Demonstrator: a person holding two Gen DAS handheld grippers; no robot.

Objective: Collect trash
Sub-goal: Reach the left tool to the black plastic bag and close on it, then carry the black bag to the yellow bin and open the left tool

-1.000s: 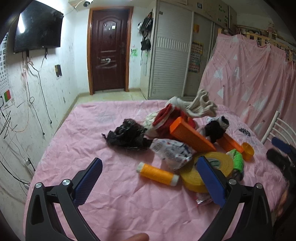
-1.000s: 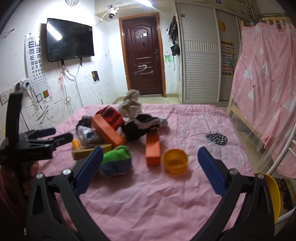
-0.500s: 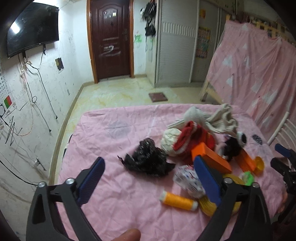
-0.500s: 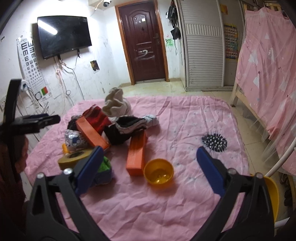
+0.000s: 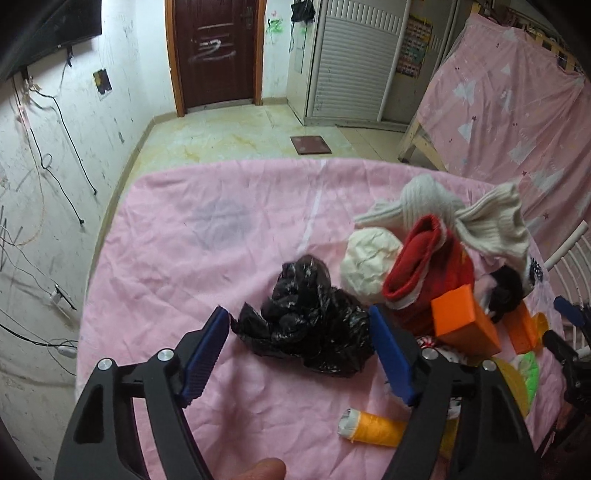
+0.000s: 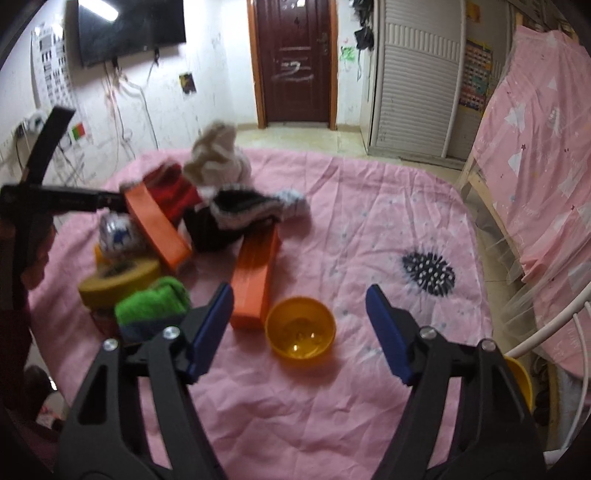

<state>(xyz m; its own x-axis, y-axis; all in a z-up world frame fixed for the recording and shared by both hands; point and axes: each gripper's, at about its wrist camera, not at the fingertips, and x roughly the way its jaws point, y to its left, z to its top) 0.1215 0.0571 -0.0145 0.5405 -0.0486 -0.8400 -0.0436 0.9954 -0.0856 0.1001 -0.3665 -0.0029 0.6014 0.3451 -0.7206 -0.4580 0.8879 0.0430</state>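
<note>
no legible text — wall chart blurred

Your left gripper tilts steeply downward, its blue-padded jaws closing but not yet pressing anything. Your right gripper tilts down likewise, jaws closing on empty space. A fingertip shows beneath.

Crinkled glossy black plastic bag on matt pink cloth sheet.

You are in a lived-in bedroom: a pink sheet covers the bed, with a louvred wardrobe, a wall-mounted television and a brown door beyond.
</note>
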